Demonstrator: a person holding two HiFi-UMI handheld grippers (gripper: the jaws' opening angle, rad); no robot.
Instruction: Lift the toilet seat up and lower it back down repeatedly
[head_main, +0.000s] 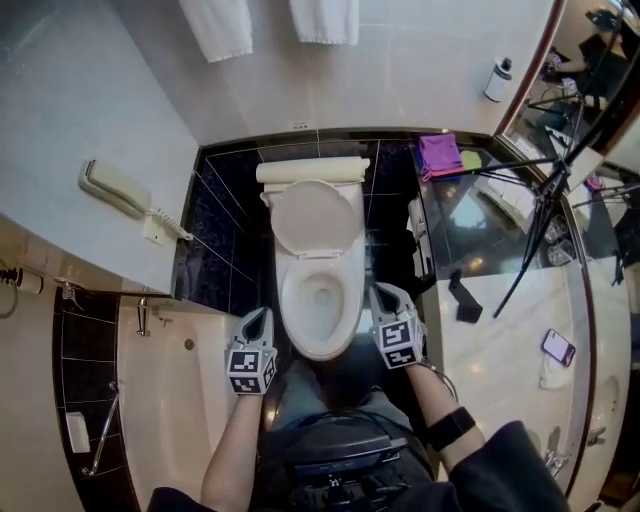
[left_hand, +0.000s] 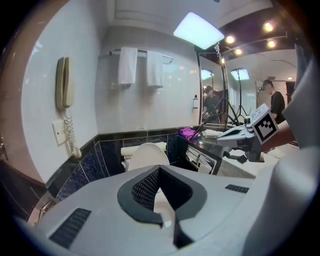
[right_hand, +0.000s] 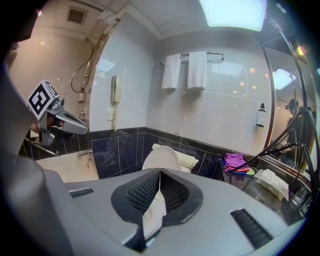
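Forearms out from the lower edge of the head view, one on each side of the toilet bowl (head_main: 322, 345), both angled forward and a little downward. Left gripper (head_main: 262, 316) on a bare forearm, just beside the bowl's left front rim, marker cube facing up; jaws together at the tips, nothing between them. Right gripper (head_main: 382, 292) on an arm with a dark sleeve and a black wrist strap, just beside the bowl's right rim, slightly further forward than the left; jaws likewise closed and empty. Both apart from the toilet seat (head_main: 315, 218), upright at the back, leaning against the cistern (head_main: 312, 170), bowl open below it. Bathtub (head_main: 165, 400) to the left, wall phone (head_main: 115, 188) above it, marble bench (head_main: 510, 310) to the right, with a purple cloth (head_main: 440, 155) at its far end and a mobile phone (head_main: 558, 347) near its right edge.
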